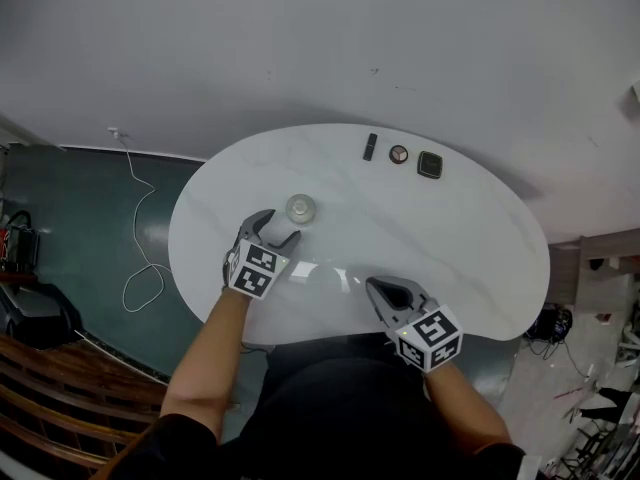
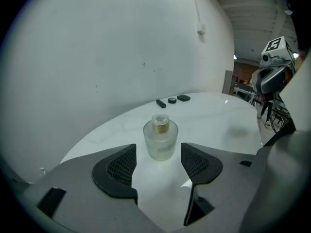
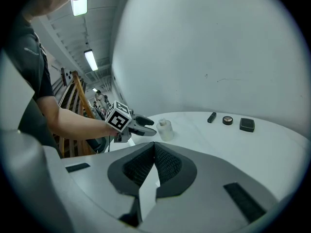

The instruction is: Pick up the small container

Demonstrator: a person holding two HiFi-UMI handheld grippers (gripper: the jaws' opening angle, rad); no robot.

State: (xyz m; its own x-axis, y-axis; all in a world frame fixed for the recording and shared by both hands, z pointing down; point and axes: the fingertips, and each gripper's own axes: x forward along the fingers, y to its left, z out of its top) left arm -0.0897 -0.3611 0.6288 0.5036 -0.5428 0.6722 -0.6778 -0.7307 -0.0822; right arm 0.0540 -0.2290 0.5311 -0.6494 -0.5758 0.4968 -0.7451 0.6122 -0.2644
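Observation:
The small container [image 1: 300, 208] is a frosted glass bottle with a gold neck and stands upright on the white oval table [image 1: 460, 238]. My left gripper [image 1: 277, 226] is open just short of it. In the left gripper view the bottle [image 2: 160, 140] stands at the jaws' mouth between the two fingertips [image 2: 121, 166], and neither pad touches it. My right gripper [image 1: 385, 290] hovers near the table's front edge, far from the bottle; its pads [image 3: 154, 152] meet with nothing between them. The right gripper view also shows the bottle [image 3: 165, 129] and the left gripper [image 3: 146, 126].
At the table's far side lie a black stick [image 1: 370, 147], a round compact [image 1: 399, 154] and a square black case [image 1: 430, 164]. A white cable [image 1: 140, 228] trails on the dark floor at left. Wooden slats [image 1: 40, 408] stand at the lower left.

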